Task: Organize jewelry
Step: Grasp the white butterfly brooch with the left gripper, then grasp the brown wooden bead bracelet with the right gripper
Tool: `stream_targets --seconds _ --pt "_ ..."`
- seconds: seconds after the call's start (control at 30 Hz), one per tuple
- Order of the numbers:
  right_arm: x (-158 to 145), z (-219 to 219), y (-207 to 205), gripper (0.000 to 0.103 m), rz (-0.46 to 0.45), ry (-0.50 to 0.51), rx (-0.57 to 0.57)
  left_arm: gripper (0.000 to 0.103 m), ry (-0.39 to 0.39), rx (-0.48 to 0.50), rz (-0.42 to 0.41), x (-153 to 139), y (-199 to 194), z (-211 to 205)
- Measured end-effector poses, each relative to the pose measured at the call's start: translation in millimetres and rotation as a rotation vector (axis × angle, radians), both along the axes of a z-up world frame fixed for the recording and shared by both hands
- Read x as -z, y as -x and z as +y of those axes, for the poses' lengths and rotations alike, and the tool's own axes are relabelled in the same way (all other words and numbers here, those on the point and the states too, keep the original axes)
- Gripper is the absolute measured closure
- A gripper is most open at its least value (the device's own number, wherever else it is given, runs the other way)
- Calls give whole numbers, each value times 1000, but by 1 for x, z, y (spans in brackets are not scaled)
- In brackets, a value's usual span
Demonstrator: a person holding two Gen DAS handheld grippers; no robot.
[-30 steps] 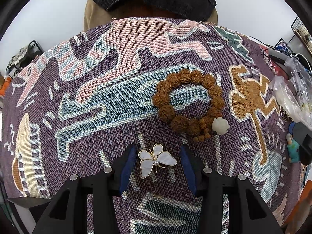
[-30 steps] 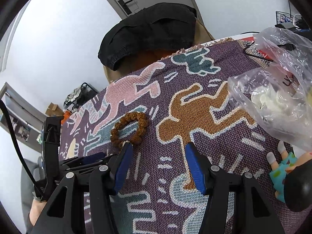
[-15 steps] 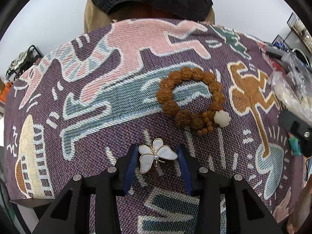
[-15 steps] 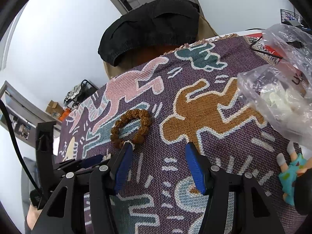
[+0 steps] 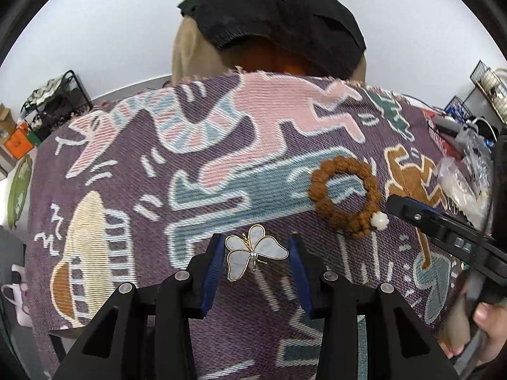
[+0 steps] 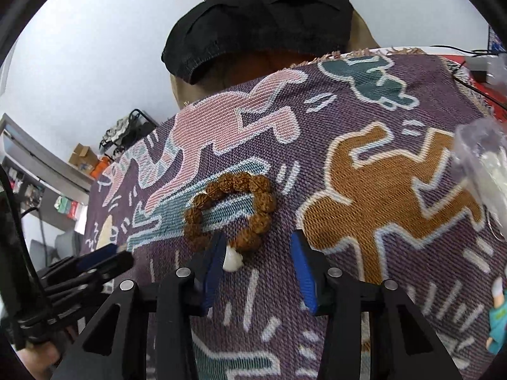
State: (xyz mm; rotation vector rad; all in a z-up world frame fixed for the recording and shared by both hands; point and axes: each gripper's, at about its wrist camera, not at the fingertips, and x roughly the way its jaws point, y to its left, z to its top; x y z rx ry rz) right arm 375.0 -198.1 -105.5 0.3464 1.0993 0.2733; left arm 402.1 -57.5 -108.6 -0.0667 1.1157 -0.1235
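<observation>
Since one second ago, our right gripper has advanced from open cloth to the bead bracelet, and our left gripper has narrowed around the butterfly brooch.

Left jaws: partly open, one finger on each side of the brooch. The left finger appears to touch the wing edge; the right finger stands just beside the other wing. We cannot tell whether a grip is made. The brooch lies flat on the patterned cloth that covers the desk.

Right jaws: open. They straddle the near side of the bracelet. The white flower bead lies just beside the left finger.

Position of task items: the bracelet lies on the teal figure of the cloth, near the brooch but apart from it. A clear plastic bag lies at the right edge of the cloth.

Progress: we judge the task to be at an early stage. Neither item is lifted, and no storage place for them is in view. Both grasps, both transfers and both placements remain.
</observation>
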Motion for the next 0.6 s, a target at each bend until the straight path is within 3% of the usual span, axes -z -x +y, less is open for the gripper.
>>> stream_targets --seconds 0.37,0.43,0.6 --pt "17 33 -27 78 13 153 -31 60 28 -42 -35 -12 4 33" --pt "16 34 -26 83 4 155 -38 60 36 -51 -43 -15 6 39" --pt "1 32 -15 83 -48 129 -34 60 50 -67 -62 -22 14 50"
